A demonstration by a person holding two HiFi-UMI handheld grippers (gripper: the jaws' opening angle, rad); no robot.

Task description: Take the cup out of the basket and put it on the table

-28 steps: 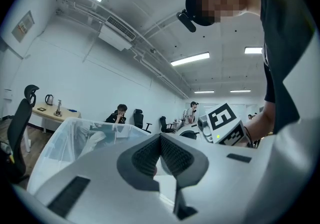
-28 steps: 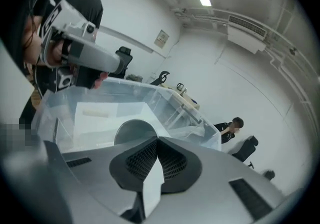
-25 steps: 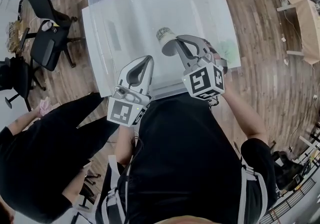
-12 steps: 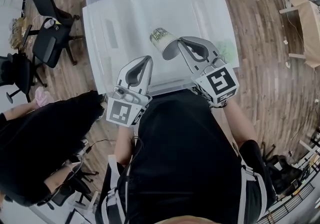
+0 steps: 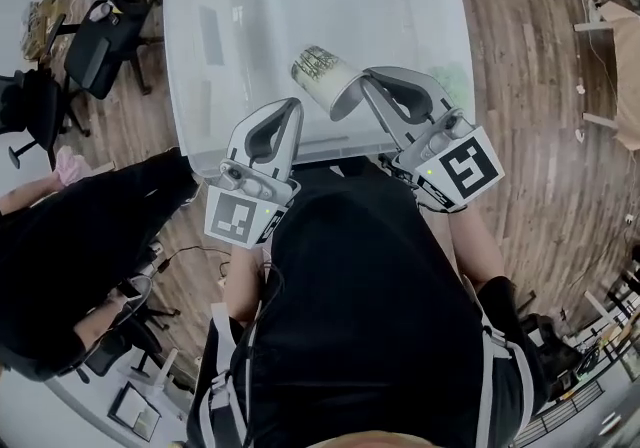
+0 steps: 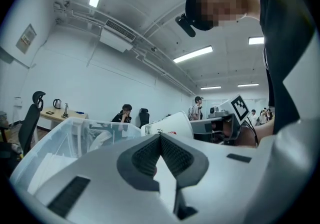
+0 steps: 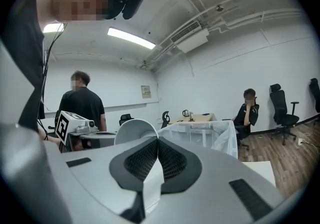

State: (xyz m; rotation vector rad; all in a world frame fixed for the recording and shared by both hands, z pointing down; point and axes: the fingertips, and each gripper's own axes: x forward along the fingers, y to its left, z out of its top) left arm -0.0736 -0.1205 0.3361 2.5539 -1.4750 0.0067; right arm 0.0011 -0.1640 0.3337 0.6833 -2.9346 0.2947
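- One paper cup (image 5: 322, 71) sits just above the middle of the head view, tipped on its side with its base toward the upper left and its mouth toward the lower right. It looks lifted, over the near part of the white table (image 5: 230, 36).
- Right tongs (image 5: 347, 99) are closed down tight on the cup's rim, with the thin wall pinched between the pads. In the right gripper view the white rim curves up just behind the tips.
- Left tongs (image 5: 291, 108) lie just left of the cup and below it, not touching it. The tips are pressed together with nothing between them.
- Clear plastic basket (image 6: 75, 135) shows at the lower left of the left gripper view, beyond the cup. The cup is plainly outside it.
- Progress, as I judge it: taking the cup out looks done, and placing it is not.
- What remains is to turn the cup upright, lower its base onto a bare patch of table and let go of the rim.
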